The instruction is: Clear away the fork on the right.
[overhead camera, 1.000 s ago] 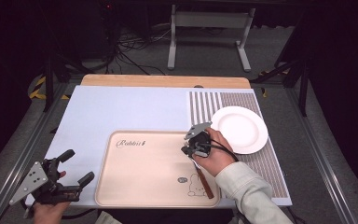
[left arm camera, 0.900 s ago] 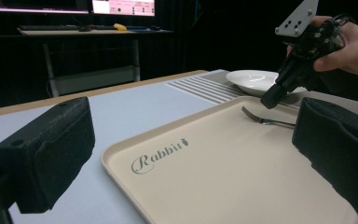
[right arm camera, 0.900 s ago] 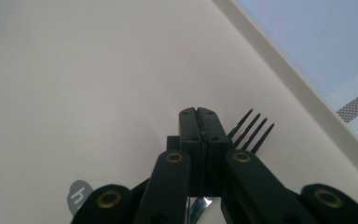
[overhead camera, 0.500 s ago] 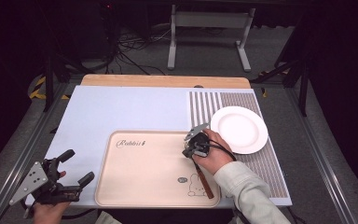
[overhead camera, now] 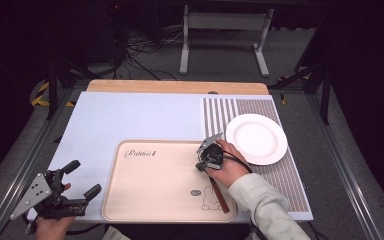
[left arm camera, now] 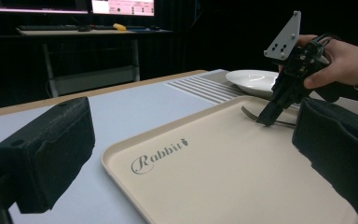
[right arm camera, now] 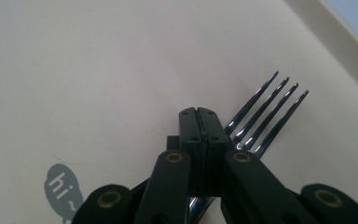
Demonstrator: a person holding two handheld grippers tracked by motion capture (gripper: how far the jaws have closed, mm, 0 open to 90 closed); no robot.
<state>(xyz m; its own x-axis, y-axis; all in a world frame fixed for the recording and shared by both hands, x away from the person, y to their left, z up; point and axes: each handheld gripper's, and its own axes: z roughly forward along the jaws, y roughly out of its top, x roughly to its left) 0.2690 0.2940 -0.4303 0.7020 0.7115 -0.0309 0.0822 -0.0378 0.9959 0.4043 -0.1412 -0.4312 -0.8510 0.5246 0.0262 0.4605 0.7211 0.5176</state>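
A fork with a brown handle (overhead camera: pixel 219 192) lies on the beige tray (overhead camera: pixel 150 185) near its right edge, over the rabbit print. My right gripper (overhead camera: pixel 202 165) points down at the fork's neck and is shut on it. In the right gripper view the jaws (right arm camera: pixel 198 114) are pressed together, and the fork's tines (right arm camera: pixel 265 112) fan out just beyond them over the tray (right arm camera: pixel 74 70). The left gripper view has the fork's tines (left arm camera: pixel 248 112) slightly raised off the tray (left arm camera: pixel 205 186). My left gripper (overhead camera: pixel 84 178) is open and holds nothing, off the tray's front left corner.
A white plate (overhead camera: pixel 256 138) sits on the striped mat (overhead camera: pixel 280 175) right of the tray, close behind my right hand. The pale blue table top (overhead camera: pixel 130 120) stretches behind the tray. A metal stand (overhead camera: pixel 223 22) is on the floor beyond the table.
The right gripper has shifted very slightly toward the near side over the fork. The left gripper has not moved.
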